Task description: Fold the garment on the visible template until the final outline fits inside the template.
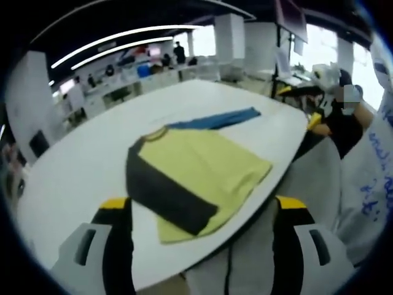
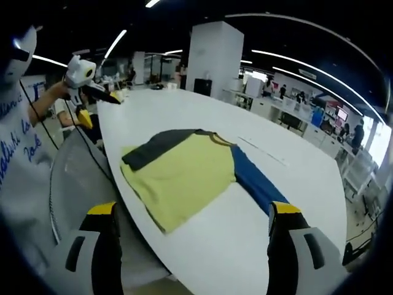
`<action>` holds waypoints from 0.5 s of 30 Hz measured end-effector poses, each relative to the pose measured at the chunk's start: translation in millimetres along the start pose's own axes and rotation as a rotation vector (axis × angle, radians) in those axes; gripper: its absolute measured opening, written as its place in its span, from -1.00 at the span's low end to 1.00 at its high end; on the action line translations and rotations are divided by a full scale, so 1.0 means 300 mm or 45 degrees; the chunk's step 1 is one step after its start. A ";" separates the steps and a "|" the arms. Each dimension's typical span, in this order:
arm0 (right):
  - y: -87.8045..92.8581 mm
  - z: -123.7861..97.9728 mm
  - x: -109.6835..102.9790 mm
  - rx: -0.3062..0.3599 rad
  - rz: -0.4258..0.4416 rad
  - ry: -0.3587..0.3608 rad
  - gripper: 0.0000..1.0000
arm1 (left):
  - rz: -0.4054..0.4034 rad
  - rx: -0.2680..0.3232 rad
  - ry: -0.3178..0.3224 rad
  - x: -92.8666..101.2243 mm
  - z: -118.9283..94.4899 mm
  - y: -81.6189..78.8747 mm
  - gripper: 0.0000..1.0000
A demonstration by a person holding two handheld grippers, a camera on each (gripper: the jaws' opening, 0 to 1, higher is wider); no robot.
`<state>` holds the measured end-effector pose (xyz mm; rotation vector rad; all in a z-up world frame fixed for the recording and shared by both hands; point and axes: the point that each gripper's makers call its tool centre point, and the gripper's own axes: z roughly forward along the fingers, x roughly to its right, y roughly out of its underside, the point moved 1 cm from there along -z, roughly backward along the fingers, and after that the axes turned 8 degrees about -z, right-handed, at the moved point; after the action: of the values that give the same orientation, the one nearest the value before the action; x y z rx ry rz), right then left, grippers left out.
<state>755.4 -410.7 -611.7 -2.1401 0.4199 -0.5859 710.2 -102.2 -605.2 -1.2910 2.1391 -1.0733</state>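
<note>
Left gripper view: soft yellow shirt [image 1: 202, 175], flat, smooth white oval table [image 1: 73, 178]

White table [image 1: 73, 178], ceiling strip lights [image 1: 116, 40], white pillar [image 2: 212, 58]

1. Yellow garment [image 1: 202, 169] with dark grey and blue sleeves, lying flat on the white table [image 1: 80, 178], close to its near edge.
2. Dark grey sleeve [image 1: 163, 190] folded inward across the yellow body.
3. Blue sleeve [image 2: 255, 181] stretched straight out to the side, unfolded.
4. Collar with a dark trim at the far end, hem pointing toward the table's edge.
5. Template outline not discernible.
</note>
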 end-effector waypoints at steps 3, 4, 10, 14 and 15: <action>-0.001 -0.003 0.001 0.010 0.010 0.002 1.00 | 0.002 -0.012 0.010 0.007 0.006 -0.003 0.77; -0.001 -0.004 0.001 0.010 0.013 0.003 1.00 | 0.005 -0.019 0.011 0.005 0.009 -0.005 0.76; 0.011 -0.009 -0.001 -0.010 0.019 0.009 1.00 | 0.055 -0.086 0.002 -0.006 0.035 0.002 0.68; 0.020 -0.009 0.002 -0.019 0.033 0.023 1.00 | 0.078 -0.116 0.044 0.008 0.065 0.002 0.61; 0.020 -0.009 0.002 -0.020 0.035 0.027 1.00 | 0.079 -0.109 0.059 0.011 0.074 -0.004 0.56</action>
<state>753.8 -416.4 -615.0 -2.1412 0.4663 -0.5921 724.3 -114.1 -617.8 -1.2400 2.2663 -1.0062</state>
